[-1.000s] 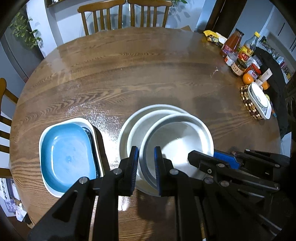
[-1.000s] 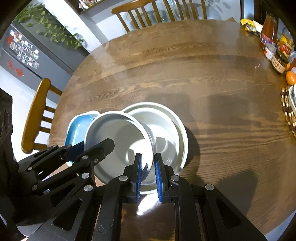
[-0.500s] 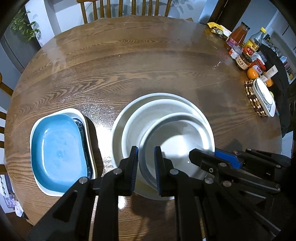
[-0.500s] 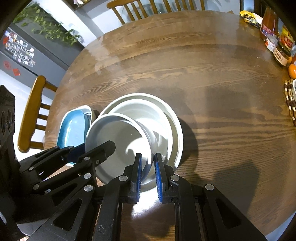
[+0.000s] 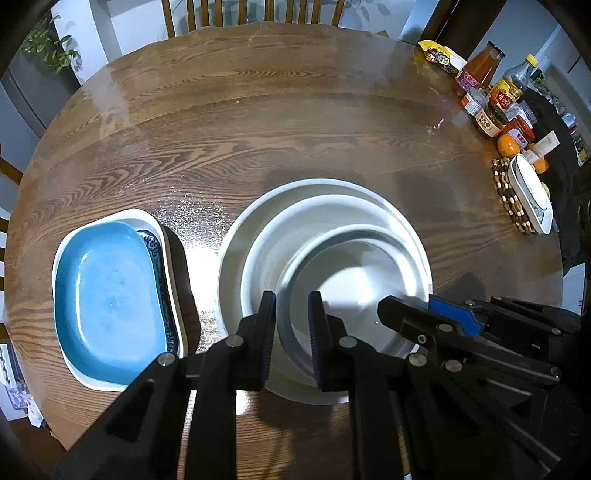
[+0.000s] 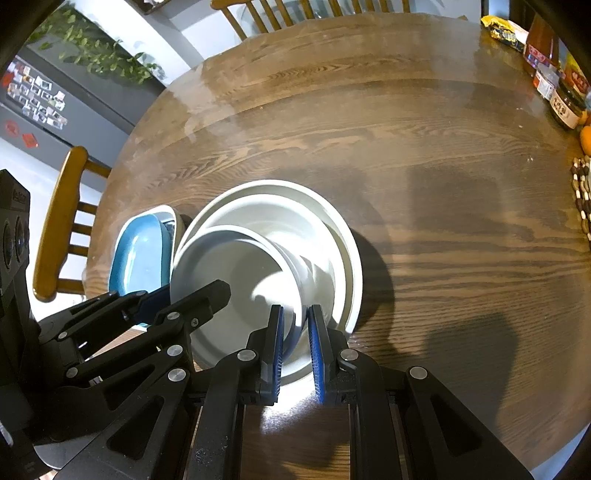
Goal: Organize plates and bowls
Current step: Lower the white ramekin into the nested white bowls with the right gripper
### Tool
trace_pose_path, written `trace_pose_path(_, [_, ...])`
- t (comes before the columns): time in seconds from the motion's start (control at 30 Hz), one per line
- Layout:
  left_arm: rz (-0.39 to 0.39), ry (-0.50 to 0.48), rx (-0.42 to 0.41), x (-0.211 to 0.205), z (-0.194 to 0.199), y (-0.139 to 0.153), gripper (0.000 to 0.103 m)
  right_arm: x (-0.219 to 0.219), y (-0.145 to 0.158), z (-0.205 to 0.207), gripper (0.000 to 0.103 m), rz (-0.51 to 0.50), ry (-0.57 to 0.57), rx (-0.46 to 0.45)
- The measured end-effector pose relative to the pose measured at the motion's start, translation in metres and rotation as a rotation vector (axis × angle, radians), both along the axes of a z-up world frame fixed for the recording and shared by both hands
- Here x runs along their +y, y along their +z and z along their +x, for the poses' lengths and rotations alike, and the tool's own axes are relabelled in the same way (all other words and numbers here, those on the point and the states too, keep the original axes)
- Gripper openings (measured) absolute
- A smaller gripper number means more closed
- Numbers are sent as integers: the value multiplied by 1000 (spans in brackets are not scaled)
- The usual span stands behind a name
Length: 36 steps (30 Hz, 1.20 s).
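The round wooden table (image 5: 295, 122) has much free surface at the far side, up to the chairs (image 5: 255, 11) behind its far edge. At the left, near the table's edge, a blue dish (image 5: 107, 299) lies inside a white dish (image 5: 157, 229). Just beside it, with a narrow strip of wood between, a wide white plate (image 5: 236, 236) lies on the table and bears a shallower plate (image 5: 280, 221). A white bowl (image 5: 354, 280) is over these, tilted, with its round rim thin and smooth. The left gripper (image 5: 291, 325) is clenched on the bowl's left rim, and the right gripper (image 6: 295, 332) is clenched on its right rim. At the right edge stand bottles (image 5: 491, 85), an orange (image 5: 508, 146) and a beaded mat (image 5: 511, 195) with a white dish (image 5: 530, 192).
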<state>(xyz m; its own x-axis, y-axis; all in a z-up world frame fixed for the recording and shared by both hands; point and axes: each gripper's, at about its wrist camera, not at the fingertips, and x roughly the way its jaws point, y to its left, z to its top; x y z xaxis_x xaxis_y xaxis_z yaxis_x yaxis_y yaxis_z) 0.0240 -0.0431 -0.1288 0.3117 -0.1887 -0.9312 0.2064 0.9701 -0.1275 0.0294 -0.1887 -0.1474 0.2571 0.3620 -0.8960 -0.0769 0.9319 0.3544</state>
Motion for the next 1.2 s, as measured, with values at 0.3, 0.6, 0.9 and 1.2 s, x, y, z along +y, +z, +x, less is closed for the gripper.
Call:
trace_pose_path(0.3, [-1,0,4,1,2,-1,14,2,-1,2,17,-6,5,3])
trace_pose_path(0.6, [-6,3,3,1,2,-3,14,2,-1,3,17,-15,10,8])
trace_pose_path(0.9, [1,12,-27,0,3,4,14,2,2,4,17,-12,1,-11])
trace_pose_path(1.2, [5,10,-40,0,1,7,17,1,8,3,17,-27,-1,-30])
